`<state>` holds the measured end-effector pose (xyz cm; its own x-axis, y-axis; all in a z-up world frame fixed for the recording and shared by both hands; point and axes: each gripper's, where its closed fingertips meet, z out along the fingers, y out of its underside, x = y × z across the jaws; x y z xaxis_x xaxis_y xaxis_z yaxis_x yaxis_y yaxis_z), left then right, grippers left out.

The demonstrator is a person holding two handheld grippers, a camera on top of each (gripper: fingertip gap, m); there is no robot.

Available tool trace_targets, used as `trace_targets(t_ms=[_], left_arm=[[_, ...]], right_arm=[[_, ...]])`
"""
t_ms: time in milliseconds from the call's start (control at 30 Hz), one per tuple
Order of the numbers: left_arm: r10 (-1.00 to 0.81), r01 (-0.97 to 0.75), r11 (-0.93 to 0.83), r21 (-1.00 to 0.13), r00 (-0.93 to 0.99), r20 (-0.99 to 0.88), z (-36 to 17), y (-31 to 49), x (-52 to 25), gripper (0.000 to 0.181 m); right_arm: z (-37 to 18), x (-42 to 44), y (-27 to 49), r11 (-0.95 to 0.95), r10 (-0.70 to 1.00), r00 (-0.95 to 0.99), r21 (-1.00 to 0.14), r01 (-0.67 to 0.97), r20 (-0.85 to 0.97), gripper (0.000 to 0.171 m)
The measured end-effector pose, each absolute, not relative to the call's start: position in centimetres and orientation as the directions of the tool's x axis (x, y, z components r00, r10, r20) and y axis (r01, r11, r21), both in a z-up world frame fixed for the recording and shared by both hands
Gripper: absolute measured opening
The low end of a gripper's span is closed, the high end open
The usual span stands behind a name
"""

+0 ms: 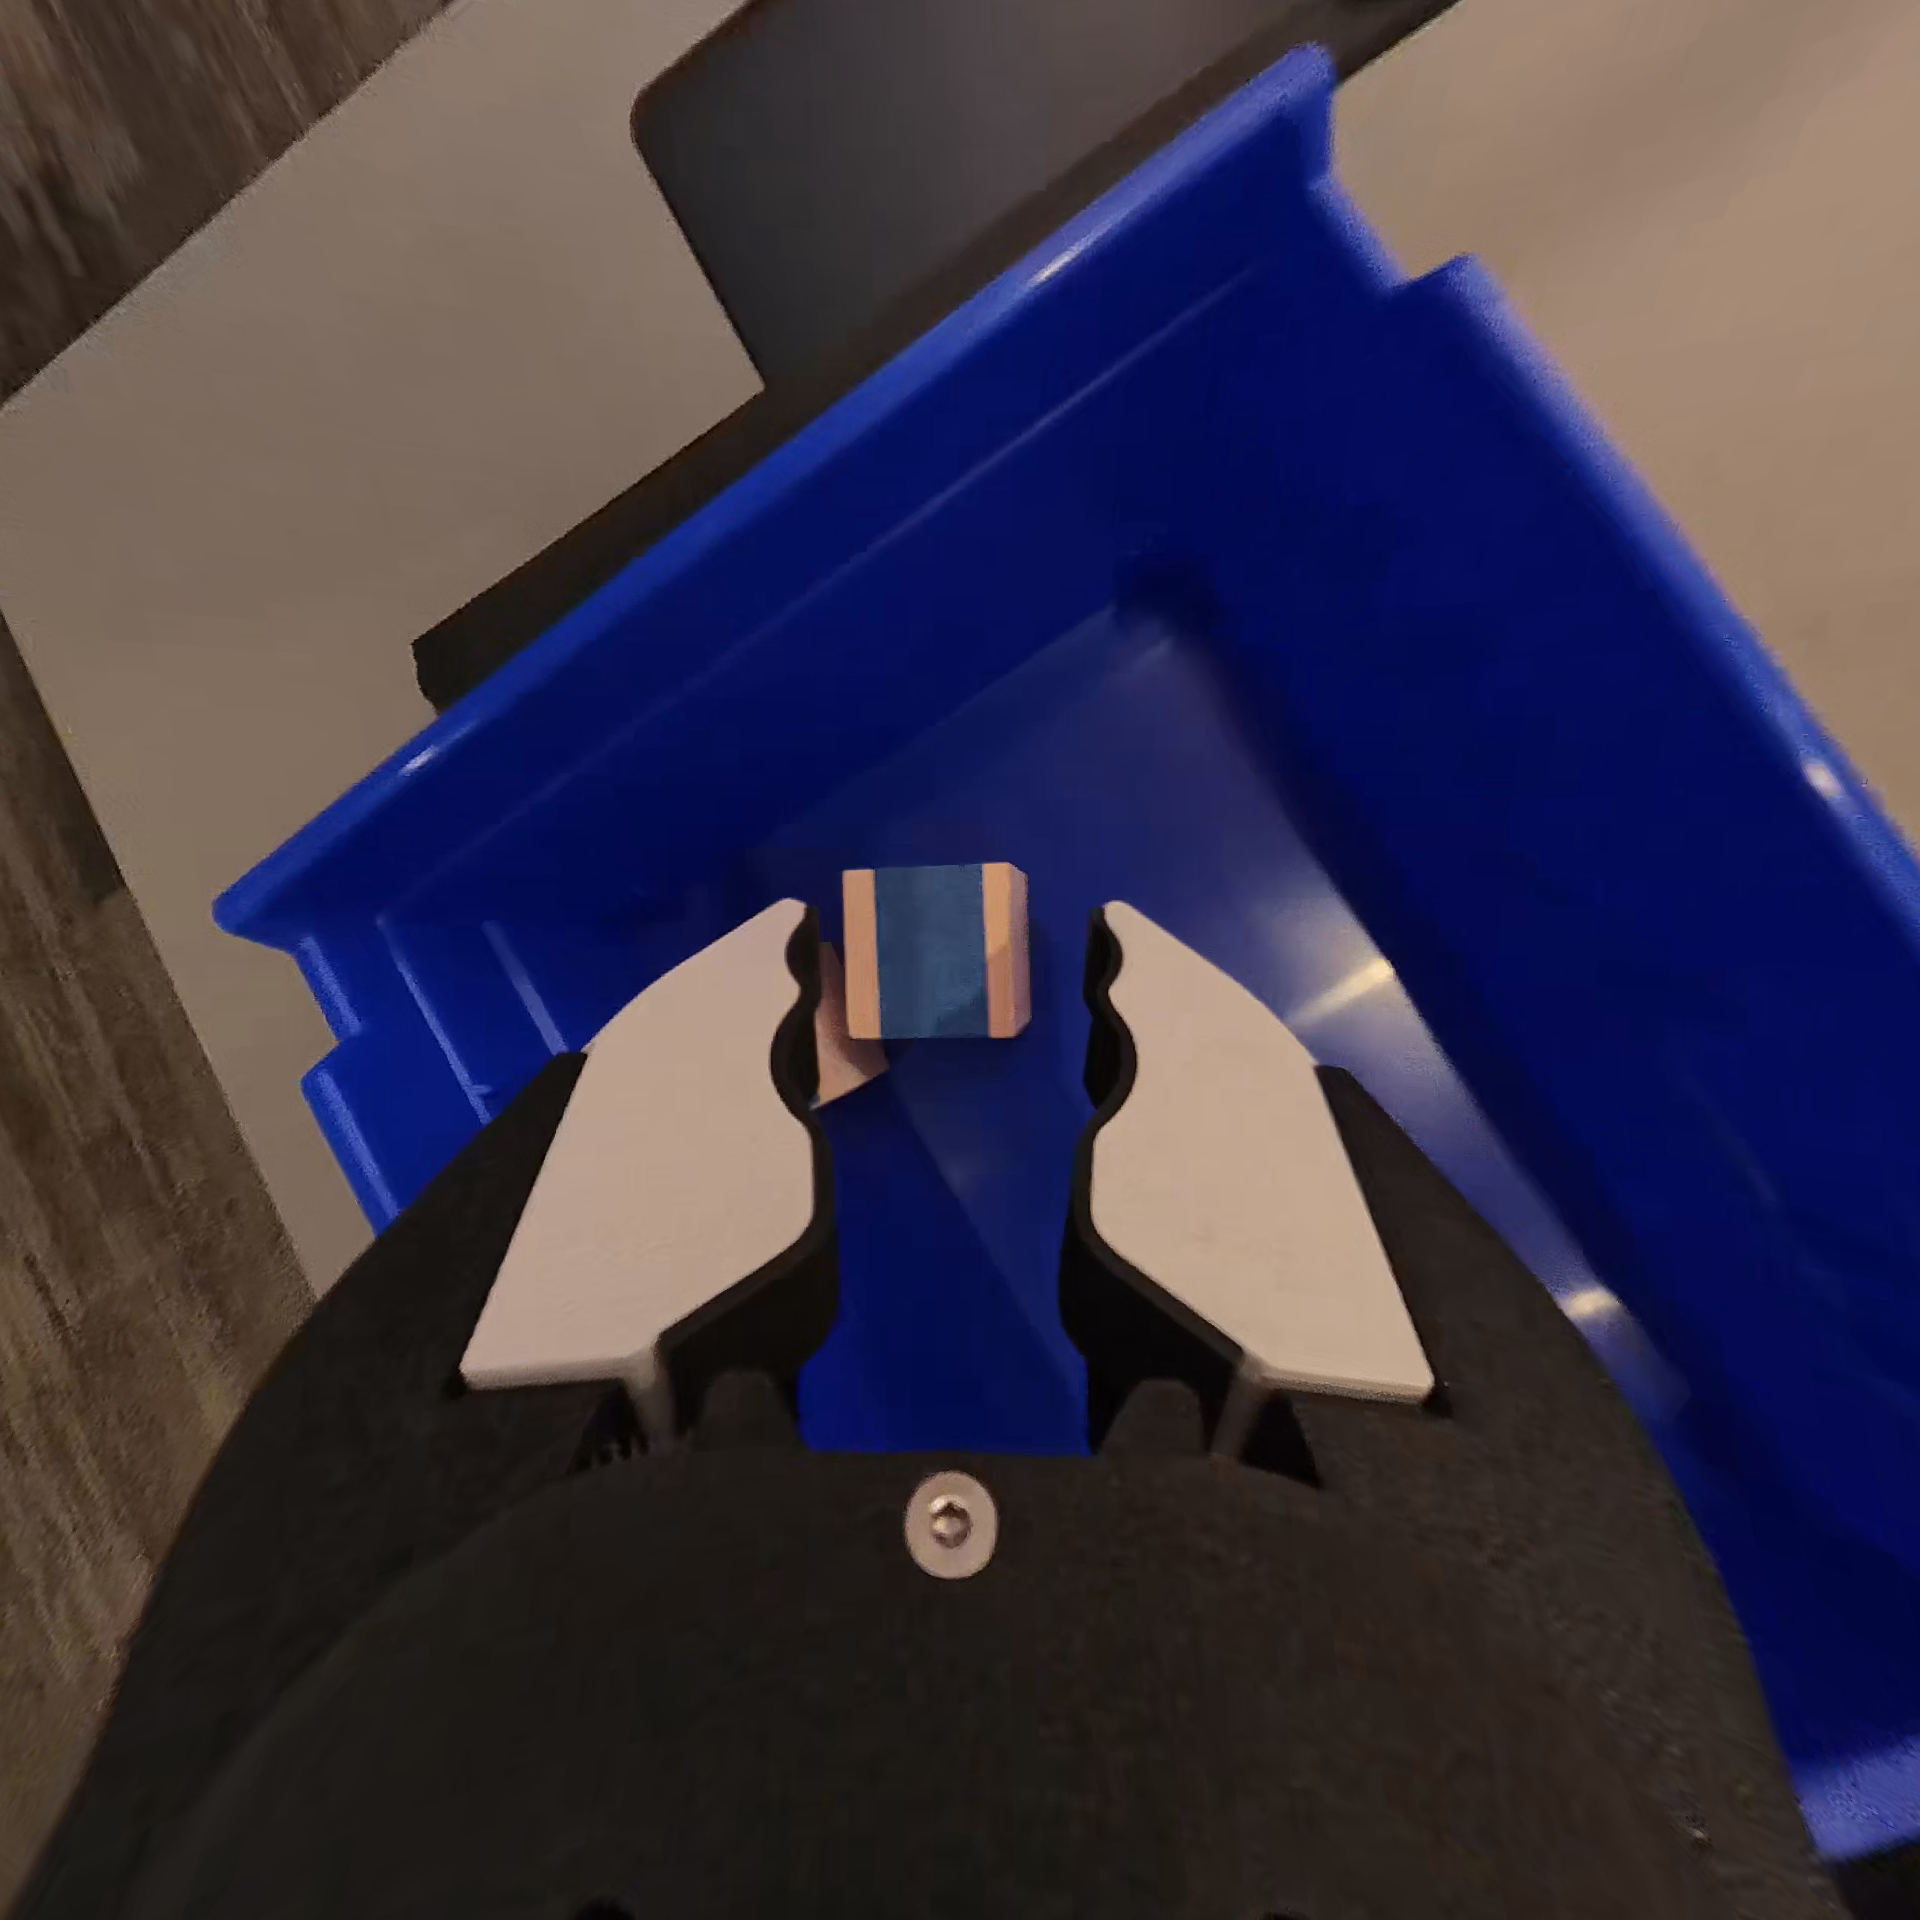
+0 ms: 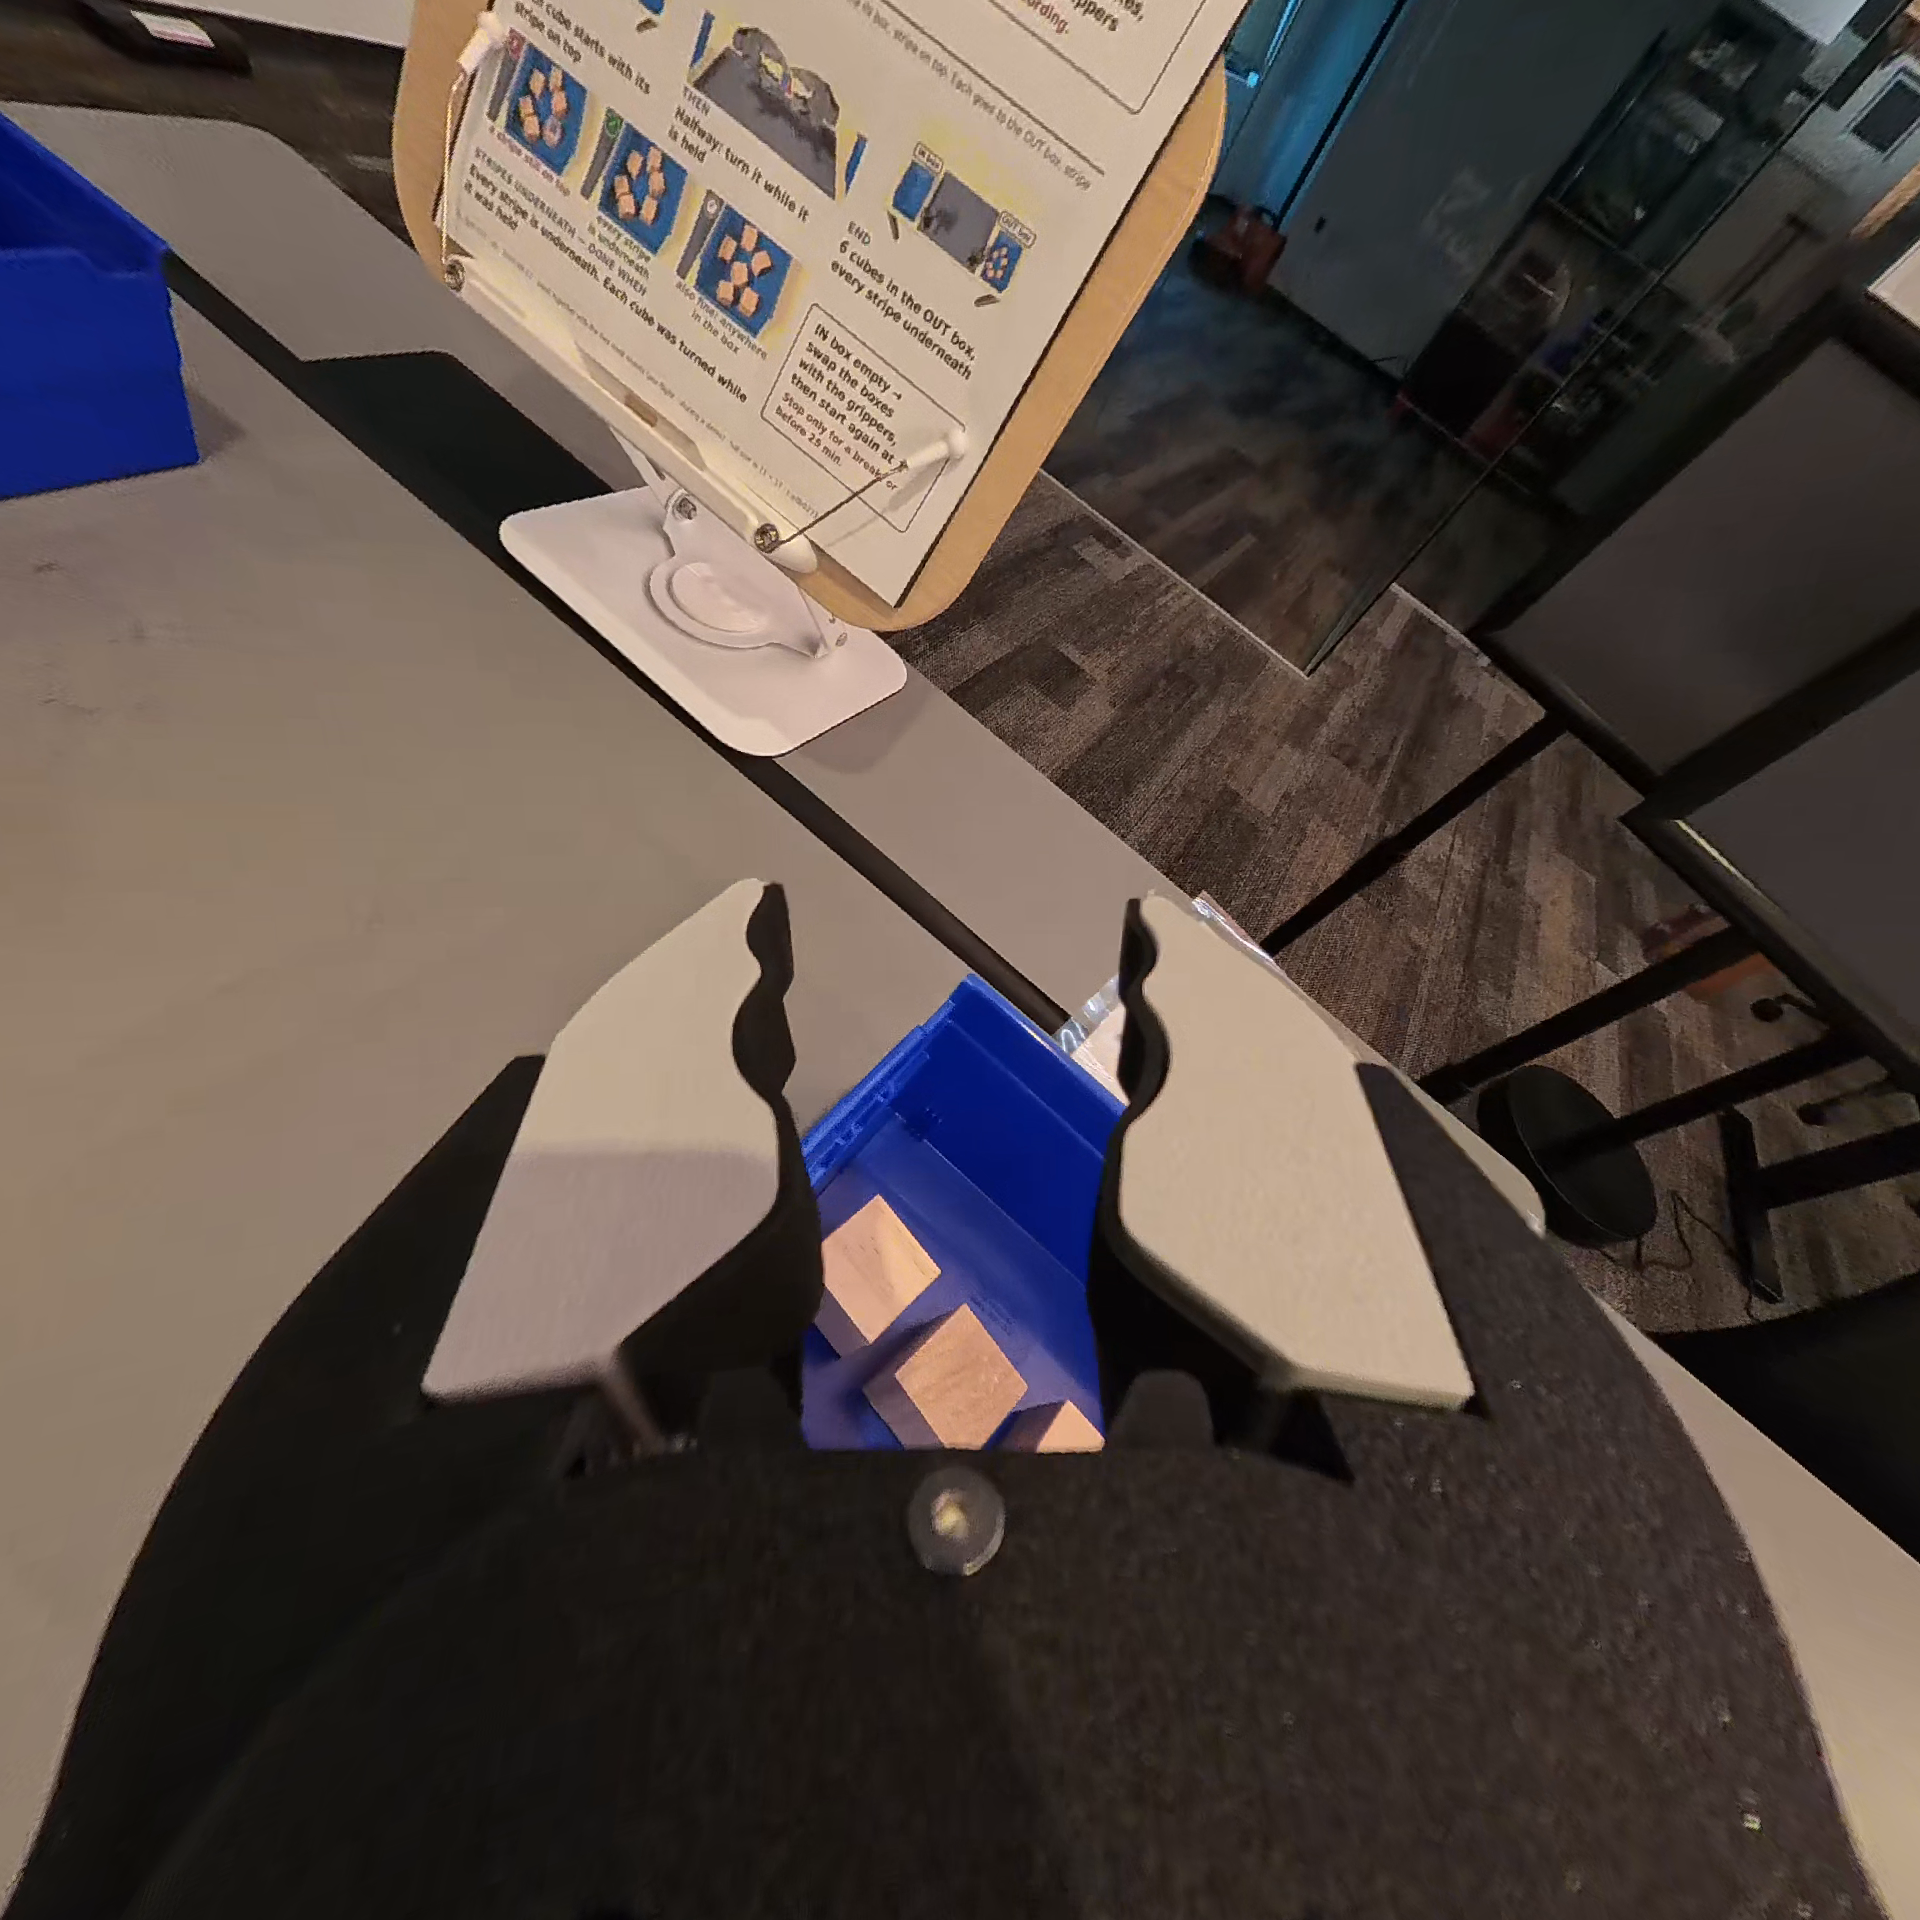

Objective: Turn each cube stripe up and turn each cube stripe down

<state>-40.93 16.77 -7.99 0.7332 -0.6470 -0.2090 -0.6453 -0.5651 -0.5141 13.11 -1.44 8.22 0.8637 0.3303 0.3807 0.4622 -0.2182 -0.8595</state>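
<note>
In the left wrist view a wooden cube (image 1: 932, 951) with a blue stripe facing up lies on the floor of a blue bin (image 1: 1195, 540). Part of a second wooden cube (image 1: 847, 1049) shows behind the left finger. My left gripper (image 1: 948, 935) is open and hovers over the striped cube, one finger on each side of it. In the right wrist view my right gripper (image 2: 951, 925) is open and empty above another blue bin (image 2: 997, 1081) that holds three plain-faced wooden cubes (image 2: 956, 1377), no stripe showing.
A black mat (image 1: 727, 208) lies on the grey table (image 2: 260, 779) beyond the left bin. An instruction sheet on a white stand (image 2: 717, 613) stands at the table's far edge. The first bin's corner (image 2: 73, 343) shows far left. Carpet floor lies beyond.
</note>
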Motion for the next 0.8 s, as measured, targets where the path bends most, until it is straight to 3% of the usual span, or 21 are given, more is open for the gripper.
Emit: trace_targets(t_ms=[433, 567, 700, 800], left_arm=[[-0.676, -0.717, -0.629, -0.301, 0.695, -0.243, -12.9, 17.6, -42.5, 0.058], [-0.698, -0.754, -0.611, -0.240, 0.656, -0.287, -13.6, 17.4, -42.6, 0.049], [-0.656, -0.731, -0.604, -0.318, 0.682, -0.322, -10.3, 17.4, -42.5, 0.048], [-0.617, -0.668, -0.557, -0.493, 0.730, -0.293, -4.4, 16.2, -41.2, 0.048]], right_arm=[[5.0, 11.6, -0.2, -0.289, 0.404, 0.807, -0.777, 0.560, 0.431, 0.061], [4.8, 11.0, -0.1, -0.284, 0.421, 0.802, -0.778, 0.561, 0.424, 0.059], [5.5, 10.2, 0.0, -0.245, 0.418, 0.789, -0.780, 0.576, 0.451, 0.056], [7.4, 7.1, 0.1, -0.095, 0.447, 0.763, -0.824, 0.559, 0.466, 0.057]])
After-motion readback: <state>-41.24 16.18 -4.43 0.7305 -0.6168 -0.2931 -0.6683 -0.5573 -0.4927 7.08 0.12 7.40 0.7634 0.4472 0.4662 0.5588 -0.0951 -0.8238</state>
